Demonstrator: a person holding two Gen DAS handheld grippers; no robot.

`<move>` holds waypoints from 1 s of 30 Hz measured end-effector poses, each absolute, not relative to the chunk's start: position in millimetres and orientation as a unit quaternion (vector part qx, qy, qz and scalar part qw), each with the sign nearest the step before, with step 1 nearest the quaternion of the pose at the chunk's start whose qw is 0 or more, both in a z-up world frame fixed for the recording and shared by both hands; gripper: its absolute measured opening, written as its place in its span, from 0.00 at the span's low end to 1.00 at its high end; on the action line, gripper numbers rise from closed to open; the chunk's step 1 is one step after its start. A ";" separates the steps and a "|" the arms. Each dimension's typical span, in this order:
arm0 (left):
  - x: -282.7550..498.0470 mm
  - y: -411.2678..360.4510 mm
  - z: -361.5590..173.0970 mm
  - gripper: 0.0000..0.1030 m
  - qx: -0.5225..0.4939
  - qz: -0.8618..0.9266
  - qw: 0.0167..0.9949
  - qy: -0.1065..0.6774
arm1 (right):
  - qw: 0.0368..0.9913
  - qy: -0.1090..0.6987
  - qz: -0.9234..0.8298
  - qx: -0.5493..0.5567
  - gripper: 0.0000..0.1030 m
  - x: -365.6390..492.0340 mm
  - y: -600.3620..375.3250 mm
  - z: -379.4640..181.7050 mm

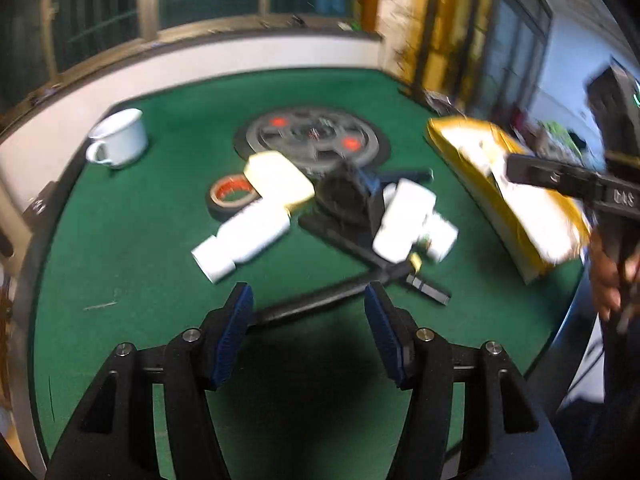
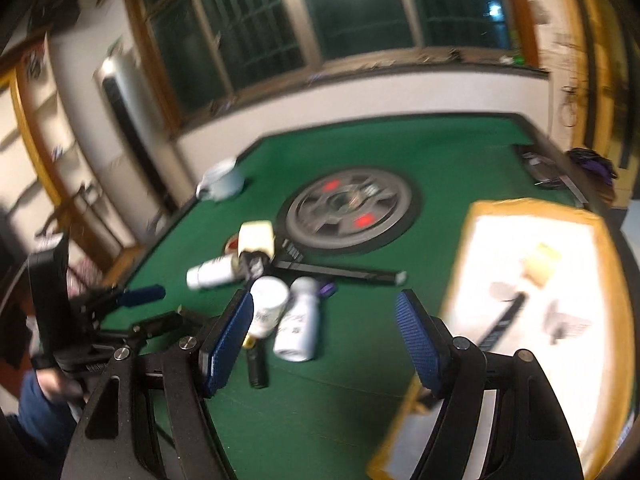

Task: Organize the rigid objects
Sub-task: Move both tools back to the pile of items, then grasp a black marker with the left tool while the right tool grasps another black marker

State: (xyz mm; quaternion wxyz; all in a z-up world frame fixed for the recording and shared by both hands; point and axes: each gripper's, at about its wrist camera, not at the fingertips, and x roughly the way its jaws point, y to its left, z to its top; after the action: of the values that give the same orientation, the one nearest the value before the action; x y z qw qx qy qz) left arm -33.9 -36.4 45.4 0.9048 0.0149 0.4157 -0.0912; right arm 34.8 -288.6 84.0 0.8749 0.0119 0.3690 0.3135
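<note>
My left gripper (image 1: 309,308) hangs above the near part of the green table (image 1: 120,248), jaws apart with nothing between the blue pads. My right gripper (image 2: 325,322) is also spread wide and empty. The clutter sits heaped mid-table: white bottles (image 1: 244,236) lying on their sides, a pale yellow box (image 1: 278,179) resting across one, a roll of tape (image 1: 232,196) just behind, and long black bars (image 1: 352,236) crossing under them. Beyond the heap lies a grey weight plate (image 1: 312,136) with red spots. A white mug (image 1: 118,138) stands well apart at the far left. A yellow-rimmed box (image 2: 532,280) sits on the right.
</note>
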 end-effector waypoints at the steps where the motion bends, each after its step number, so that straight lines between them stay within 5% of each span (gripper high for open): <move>1: -30.7 -38.8 42.1 0.55 0.030 -0.093 0.903 0.419 | 0.868 0.383 0.315 0.002 0.67 39.3 -278.4 76.5; 11: 10.4 -77.1 13.5 0.55 0.159 -0.176 0.859 0.454 | 0.846 0.420 0.328 -0.002 0.67 37.8 -279.5 50.6; 20: -20.5 -69.8 12.9 0.12 0.065 -0.094 0.867 0.484 | 0.825 0.415 0.379 -0.058 0.65 11.9 -255.0 53.7; 22: -32.9 -53.4 12.4 0.12 -0.002 -0.068 0.871 0.486 | 0.820 0.414 0.388 -0.082 0.57 4.4 -240.6 51.0; 26: -47.4 -38.9 10.8 0.12 -0.039 -0.037 0.878 0.476 | 0.791 0.447 0.396 -0.136 0.23 1.0 -205.9 33.1; 30: -50.2 -45.5 10.1 0.12 -0.020 -0.026 0.883 0.468 | 0.792 0.468 0.363 -0.146 0.23 13.8 -188.0 20.8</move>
State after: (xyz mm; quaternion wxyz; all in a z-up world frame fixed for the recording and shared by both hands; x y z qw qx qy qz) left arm -50.2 -45.5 10.1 0.8830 -0.0197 0.4683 -0.0258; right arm 13.8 -188.0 20.8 0.7922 -0.1464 0.4680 0.3632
